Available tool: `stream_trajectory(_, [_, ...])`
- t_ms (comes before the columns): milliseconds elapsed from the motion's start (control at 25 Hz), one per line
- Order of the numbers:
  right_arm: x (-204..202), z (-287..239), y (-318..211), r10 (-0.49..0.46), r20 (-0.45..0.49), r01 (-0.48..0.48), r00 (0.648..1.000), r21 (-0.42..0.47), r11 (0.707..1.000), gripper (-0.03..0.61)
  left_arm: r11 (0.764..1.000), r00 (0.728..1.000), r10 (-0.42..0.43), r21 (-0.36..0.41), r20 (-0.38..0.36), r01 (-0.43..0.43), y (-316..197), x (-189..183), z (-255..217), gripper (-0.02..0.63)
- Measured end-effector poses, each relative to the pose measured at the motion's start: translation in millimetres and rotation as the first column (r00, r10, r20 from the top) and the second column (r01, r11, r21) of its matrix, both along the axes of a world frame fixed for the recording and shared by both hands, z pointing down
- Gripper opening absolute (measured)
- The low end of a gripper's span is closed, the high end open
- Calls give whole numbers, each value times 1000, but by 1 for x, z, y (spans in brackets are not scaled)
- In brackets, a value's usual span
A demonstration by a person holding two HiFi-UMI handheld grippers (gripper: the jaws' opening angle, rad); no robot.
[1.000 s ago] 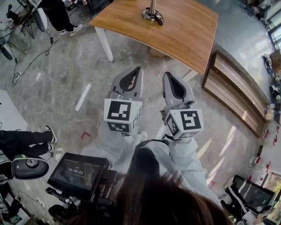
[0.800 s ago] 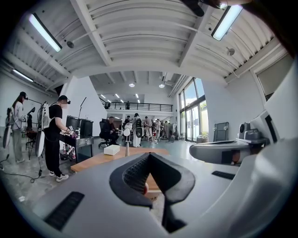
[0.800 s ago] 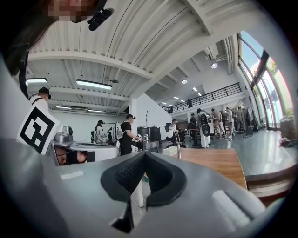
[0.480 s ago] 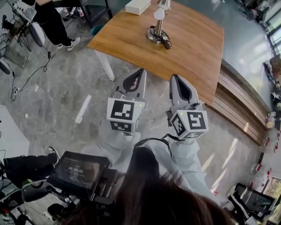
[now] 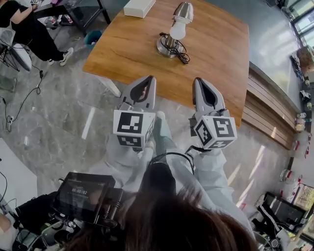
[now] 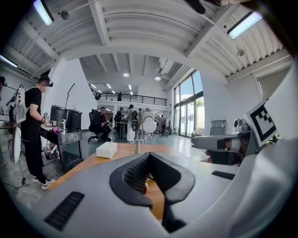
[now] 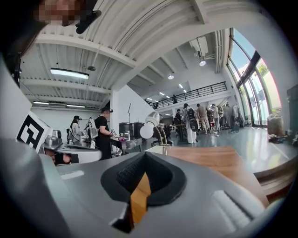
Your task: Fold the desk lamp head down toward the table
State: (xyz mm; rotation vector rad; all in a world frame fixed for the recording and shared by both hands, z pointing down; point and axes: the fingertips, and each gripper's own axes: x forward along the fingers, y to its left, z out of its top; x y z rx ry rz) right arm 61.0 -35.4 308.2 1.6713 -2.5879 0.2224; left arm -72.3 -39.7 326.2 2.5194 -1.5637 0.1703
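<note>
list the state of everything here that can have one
desk lamp: upright, head raised, not yet folded down
lamp cord: bundled beside the lamp's base
left gripper: shut, empty, apart from the lamp
right gripper: shut, empty, apart from the lamp
screen: on, display lit

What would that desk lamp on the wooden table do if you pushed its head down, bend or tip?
The lamp would probably fold rather than tip: its round metal base looks broad and heavy. The bare bulb looks fragile, so pushing on the shade seems safer. The cord coiled at the base is floppy and might drag.
</note>
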Motion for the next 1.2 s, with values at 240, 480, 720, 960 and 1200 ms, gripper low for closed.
stream_trajectory(240, [11,11,-102,-63,-16,63,998,7,998,2,997,997,80,19,-6,-80,-110,1,14,-2])
stream_trajectory(480, [22,2,-189,-170,-65,171,983,14,985,2,987,988,155,-39,-28,-156,-211,9,26,-2])
stream_trajectory(720, [9,-3,-234,-311,-130,320,942,57,946,3,950,957,291,-114,-9,-290,-266,35,51,-3])
stream_trajectory(960, [-13,26,-277,-451,-210,466,867,25,884,57,884,909,412,-217,-55,-414,-318,51,97,-2])
stream_trajectory(1200, [-12,10,-290,-523,-244,547,817,38,836,118,817,854,517,-264,-54,-512,-336,72,112,93])
